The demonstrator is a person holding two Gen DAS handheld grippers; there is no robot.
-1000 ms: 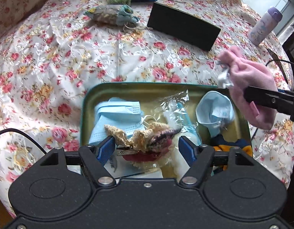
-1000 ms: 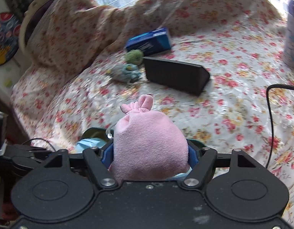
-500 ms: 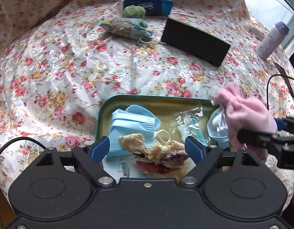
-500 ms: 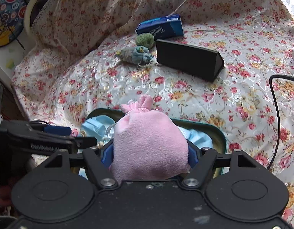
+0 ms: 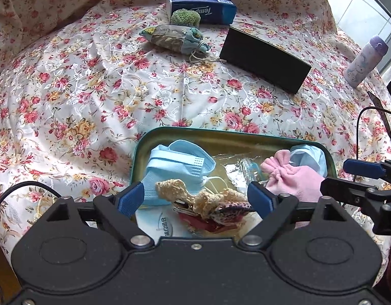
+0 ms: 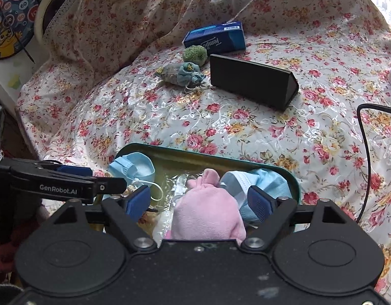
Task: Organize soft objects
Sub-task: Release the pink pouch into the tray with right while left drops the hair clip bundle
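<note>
A green metal tray (image 5: 220, 133) (image 6: 210, 156) lies on the flowered cloth and holds blue face masks (image 5: 177, 167), a crocheted pouch (image 5: 208, 200) and clear plastic wrap. A pink drawstring pouch (image 6: 208, 213) (image 5: 294, 178) lies in the tray's right part. My right gripper (image 6: 199, 200) is open, its blue pads apart from the pouch on both sides. My left gripper (image 5: 195, 198) is open above the crocheted pouch. A grey-blue fabric pouch (image 5: 175, 38) (image 6: 182, 73) and a green pompom (image 5: 185, 17) (image 6: 194, 54) lie at the far side.
A blue tissue box (image 5: 200, 7) (image 6: 215, 38) and a black triangular case (image 5: 265, 59) (image 6: 253, 84) lie at the back. A lilac bottle (image 5: 365, 61) stands at the right. A black cable (image 6: 363, 152) runs along the right.
My right gripper carried the pink pouch down into the tray and opened, letting it go. My left gripper stayed open and drew back a little.
</note>
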